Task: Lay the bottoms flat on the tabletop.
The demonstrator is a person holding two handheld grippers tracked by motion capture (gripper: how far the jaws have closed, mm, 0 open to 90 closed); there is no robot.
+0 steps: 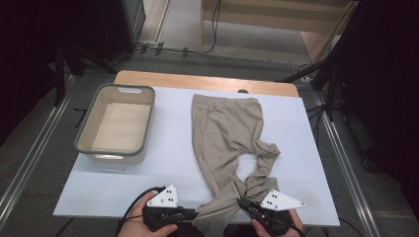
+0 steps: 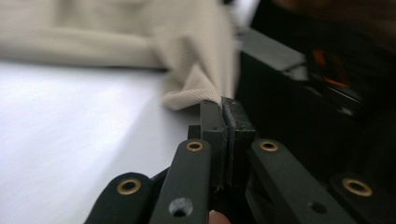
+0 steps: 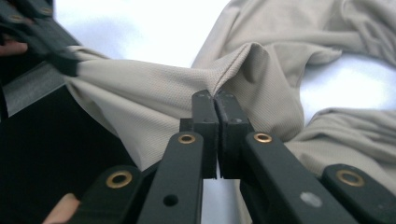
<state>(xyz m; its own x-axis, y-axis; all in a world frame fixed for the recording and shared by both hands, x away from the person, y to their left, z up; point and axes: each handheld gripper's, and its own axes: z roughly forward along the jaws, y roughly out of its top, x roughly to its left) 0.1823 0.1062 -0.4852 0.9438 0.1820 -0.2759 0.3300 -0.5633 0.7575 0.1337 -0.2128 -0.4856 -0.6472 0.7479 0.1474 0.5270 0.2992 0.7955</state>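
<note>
The left gripper (image 2: 223, 108) is pressed together on a fold at the hem of the beige trousers (image 1: 225, 133), and the right gripper (image 3: 215, 103) is pinched on the same leg end just beside it. The trousers are laid on the white table (image 1: 173, 148), waistband at the far edge, 1 leg straight toward the near edge and the other bunched at the right. For the step in hand, judged to be lifting the hem to fold or carry it, both pinches should be kept firm and raised together so the cloth is kept taut between them. An empty grey-rimmed tub (image 1: 116, 123) is set well apart at the left. Nothing is seen blocking the way; the crumpled second leg may drag.
</note>
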